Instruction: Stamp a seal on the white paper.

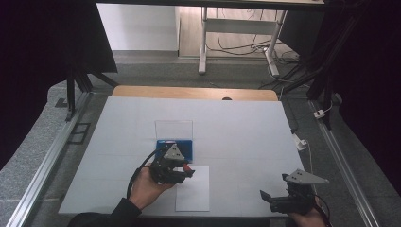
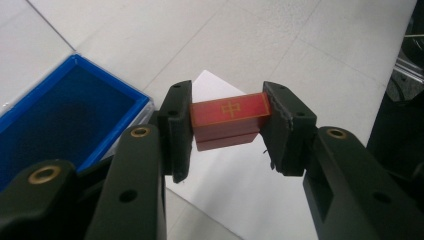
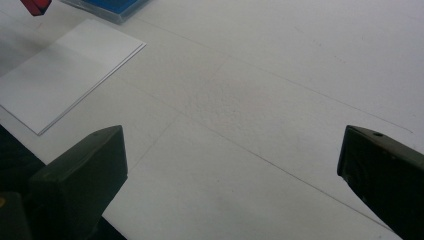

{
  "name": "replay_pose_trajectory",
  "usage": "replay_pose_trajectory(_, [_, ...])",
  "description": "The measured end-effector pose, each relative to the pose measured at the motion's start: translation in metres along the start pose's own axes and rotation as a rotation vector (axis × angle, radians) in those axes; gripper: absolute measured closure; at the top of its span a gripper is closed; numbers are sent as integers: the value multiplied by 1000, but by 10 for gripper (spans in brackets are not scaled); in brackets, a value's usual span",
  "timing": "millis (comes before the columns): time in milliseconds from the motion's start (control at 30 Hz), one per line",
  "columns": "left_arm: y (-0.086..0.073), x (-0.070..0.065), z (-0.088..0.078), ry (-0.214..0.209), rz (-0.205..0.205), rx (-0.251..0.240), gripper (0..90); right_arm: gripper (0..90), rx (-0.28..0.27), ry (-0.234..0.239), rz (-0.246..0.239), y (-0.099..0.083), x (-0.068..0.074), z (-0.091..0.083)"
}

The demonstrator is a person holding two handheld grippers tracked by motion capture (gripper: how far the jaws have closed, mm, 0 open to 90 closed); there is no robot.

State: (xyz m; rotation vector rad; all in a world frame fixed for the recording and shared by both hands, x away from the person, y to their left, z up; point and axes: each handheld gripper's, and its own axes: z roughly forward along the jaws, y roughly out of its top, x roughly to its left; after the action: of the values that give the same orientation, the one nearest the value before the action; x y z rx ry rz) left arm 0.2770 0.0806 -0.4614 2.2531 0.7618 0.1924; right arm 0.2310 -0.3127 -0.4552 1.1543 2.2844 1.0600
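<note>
- A red block [image 2: 229, 119] with a gold mark on its top face is clamped between the left gripper's [image 2: 227, 131] fingers, above a white sheet [image 1: 193, 188].
- Just beside lies a blue tray [image 2: 75, 122], its inside bare.
- The right gripper [image 3: 232, 165] hovers over the bench [image 1: 246, 137], fingers spread wide and holding nothing.

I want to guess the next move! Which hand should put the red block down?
Probably the left: its gripper already clamps the red block above the white paper. The right gripper waits open, far aside.
</note>
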Motion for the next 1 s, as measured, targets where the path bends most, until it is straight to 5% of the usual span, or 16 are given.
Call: replay_pose_trajectory(1000, [-8, -11, 30, -24, 15, 65, 579, 0, 1, 2, -5, 0, 0, 0])
